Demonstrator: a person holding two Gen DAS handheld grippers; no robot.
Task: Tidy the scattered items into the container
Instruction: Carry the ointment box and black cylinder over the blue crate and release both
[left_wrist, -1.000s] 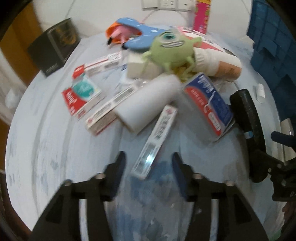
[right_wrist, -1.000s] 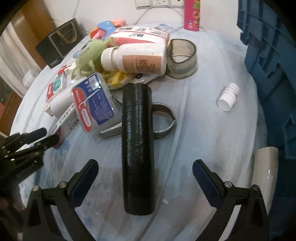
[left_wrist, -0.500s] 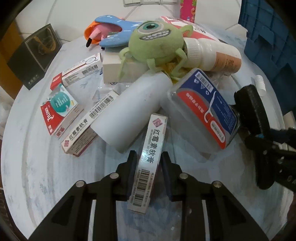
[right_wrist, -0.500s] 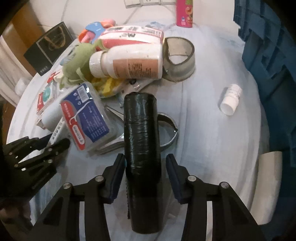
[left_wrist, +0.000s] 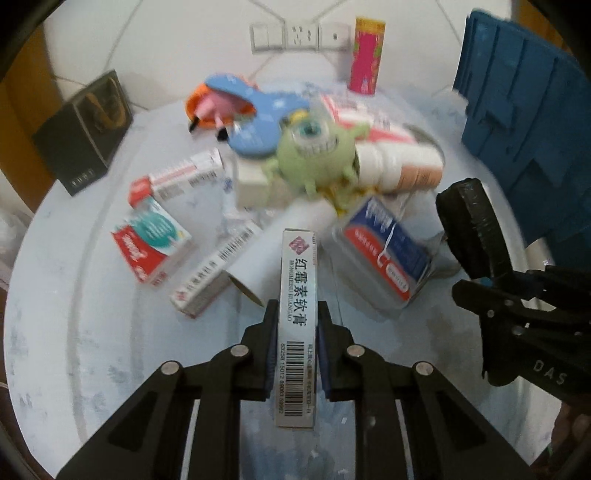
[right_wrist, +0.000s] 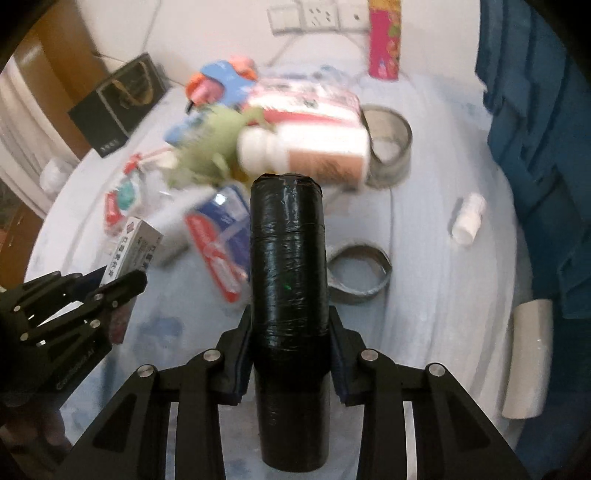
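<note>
A long white ointment box (left_wrist: 298, 273) with a barcode sits between the pads of my left gripper (left_wrist: 297, 317), whose jaws are closing on it, and it hangs above the table. In the right wrist view the same box (right_wrist: 135, 243) and left gripper (right_wrist: 114, 284) show at the left. My right gripper (right_wrist: 290, 321) has its jaws closing on a black wrapped roll (right_wrist: 287, 240), held lengthwise off the table. That roll (left_wrist: 471, 221) also shows at the right of the left wrist view. The blue crate (right_wrist: 535, 147) stands at the right.
On the pale round table (left_wrist: 92, 350) lie a green plush (left_wrist: 314, 147), a blue-red floss box (left_wrist: 384, 251), a white bottle (left_wrist: 402, 166), a white roll (left_wrist: 273, 251), toothpaste boxes (left_wrist: 151, 240), tape rings (right_wrist: 388, 147), a small vial (right_wrist: 467, 218) and a white tube (right_wrist: 526, 350). A black bag (left_wrist: 85, 129) stands at the back left.
Both grippers went from open around their items to gripping them. The ointment box and the black roll have come up off the table.
</note>
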